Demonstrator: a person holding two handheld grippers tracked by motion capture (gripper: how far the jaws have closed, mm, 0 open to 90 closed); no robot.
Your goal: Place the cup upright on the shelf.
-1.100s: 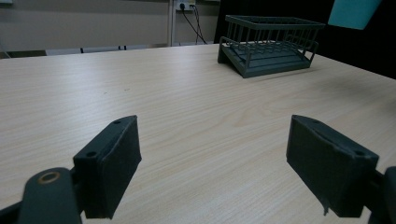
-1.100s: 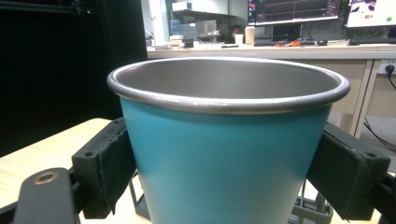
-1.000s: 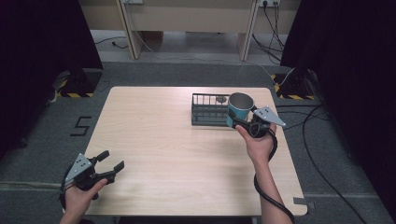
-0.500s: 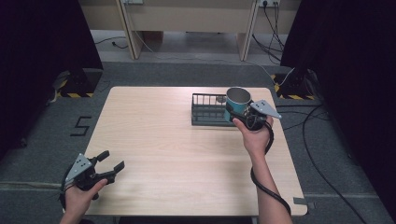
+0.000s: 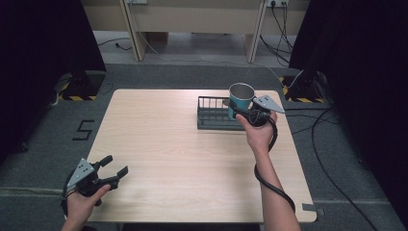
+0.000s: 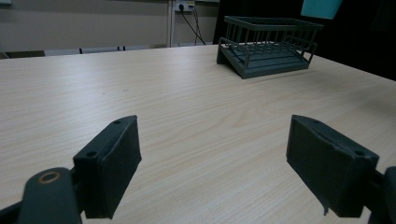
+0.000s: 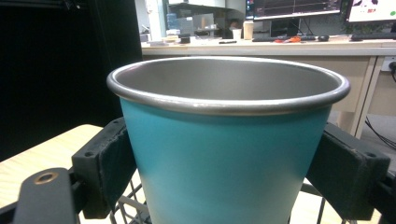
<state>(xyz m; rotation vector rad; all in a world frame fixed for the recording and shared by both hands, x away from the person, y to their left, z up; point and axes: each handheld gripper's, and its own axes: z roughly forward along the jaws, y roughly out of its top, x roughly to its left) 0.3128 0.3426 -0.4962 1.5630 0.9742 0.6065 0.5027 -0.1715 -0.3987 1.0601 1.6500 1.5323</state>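
High view: the right gripper point(image 5: 240, 111), pinching the teal cup point(image 5: 240, 99), has carried it over the rack point(image 5: 211, 115), likely for placing; left gripper point(image 5: 113, 172) spread, idle

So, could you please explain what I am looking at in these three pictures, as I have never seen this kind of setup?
A person at a wooden table holds a two-jaw gripper in each hand. The high view looks down from above; the other two come from cameras riding on each gripper. The left gripper is open and holds nothing, low at the near left corner. The right gripper is clamped on a teal cup with a metal rim, held upright above a dark wire rack on the table.
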